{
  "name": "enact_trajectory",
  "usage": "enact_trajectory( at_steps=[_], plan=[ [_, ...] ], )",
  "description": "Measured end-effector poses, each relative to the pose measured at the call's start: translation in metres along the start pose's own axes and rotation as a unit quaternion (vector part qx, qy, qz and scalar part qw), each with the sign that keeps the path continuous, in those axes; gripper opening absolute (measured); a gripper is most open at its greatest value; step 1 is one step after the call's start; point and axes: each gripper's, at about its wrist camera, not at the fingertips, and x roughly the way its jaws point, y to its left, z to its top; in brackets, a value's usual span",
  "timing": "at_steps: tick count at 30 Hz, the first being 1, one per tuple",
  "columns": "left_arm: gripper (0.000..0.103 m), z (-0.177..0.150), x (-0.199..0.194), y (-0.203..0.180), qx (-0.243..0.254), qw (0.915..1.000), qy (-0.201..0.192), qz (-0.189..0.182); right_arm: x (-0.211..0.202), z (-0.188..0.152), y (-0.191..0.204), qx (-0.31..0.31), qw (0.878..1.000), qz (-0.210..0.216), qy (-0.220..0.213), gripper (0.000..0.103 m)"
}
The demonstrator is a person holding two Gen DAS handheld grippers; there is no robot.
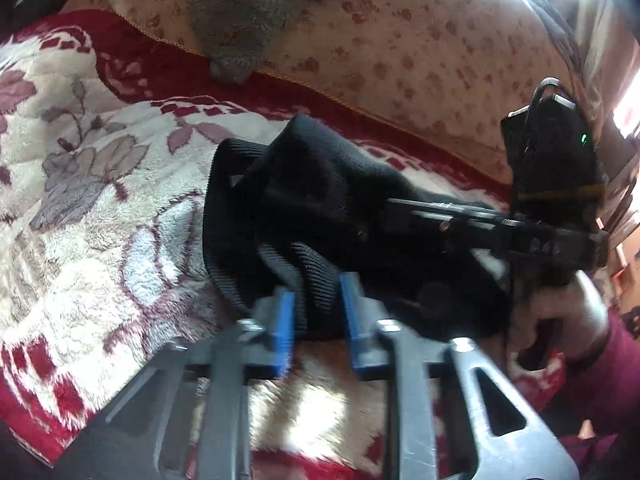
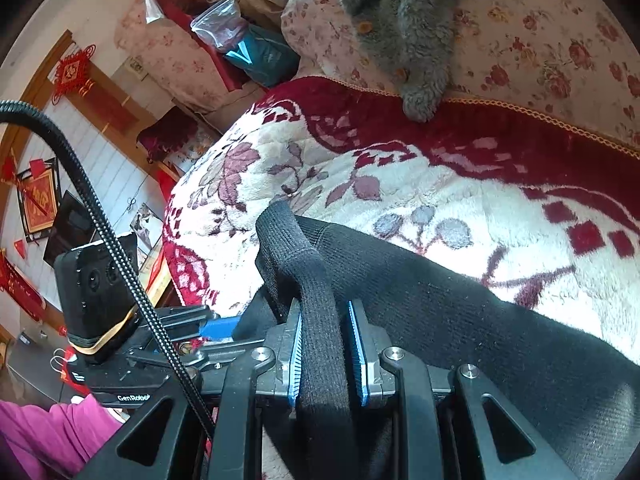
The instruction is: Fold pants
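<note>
Black knit pants [image 1: 320, 216] lie bunched on a cream and red floral blanket [image 1: 100, 200]. My left gripper [image 1: 318, 320] has its blue pads on either side of a ribbed fold of the pants and is shut on it. My right gripper [image 2: 325, 350] is shut on a black ribbed band of the pants [image 2: 460, 312], which passes between its blue pads. In the left wrist view the right gripper's body [image 1: 520, 228] reaches in from the right over the pants. In the right wrist view the left gripper's body [image 2: 120, 320] is at the left.
A grey fluffy cloth [image 2: 408, 28] lies on a floral bedspread [image 2: 540, 40] beyond the blanket. Bags and pillows [image 2: 240, 44] are piled at the far left. A black cable [image 2: 100, 220] arcs across the right wrist view. The person's sleeve [image 2: 48, 432] is at lower left.
</note>
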Motion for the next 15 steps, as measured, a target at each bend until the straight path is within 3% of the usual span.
enact_trajectory(
  at_steps=[3,7,9,13,15],
  plan=[
    [0.005,0.007,-0.023,0.010,-0.028,0.9991,-0.008,-0.032,-0.007,0.001,0.011,-0.009,1.000,0.015,-0.004,0.020],
    [0.004,0.008,-0.054,0.024,-0.047,0.9973,-0.026,-0.050,-0.014,0.001,0.031,-0.032,0.999,0.034,-0.005,0.020],
    [0.004,0.001,-0.056,0.029,-0.040,0.9988,-0.025,-0.014,-0.009,-0.004,0.039,-0.045,0.998,0.035,0.004,0.020],
    [0.005,-0.017,-0.046,0.035,-0.039,0.9991,-0.010,0.009,0.014,-0.017,0.039,-0.038,0.998,0.038,0.034,0.020],
    [0.005,-0.023,-0.044,0.036,-0.041,0.9986,-0.015,0.029,0.030,-0.024,0.038,-0.038,0.996,0.035,0.068,0.026]
  ],
)
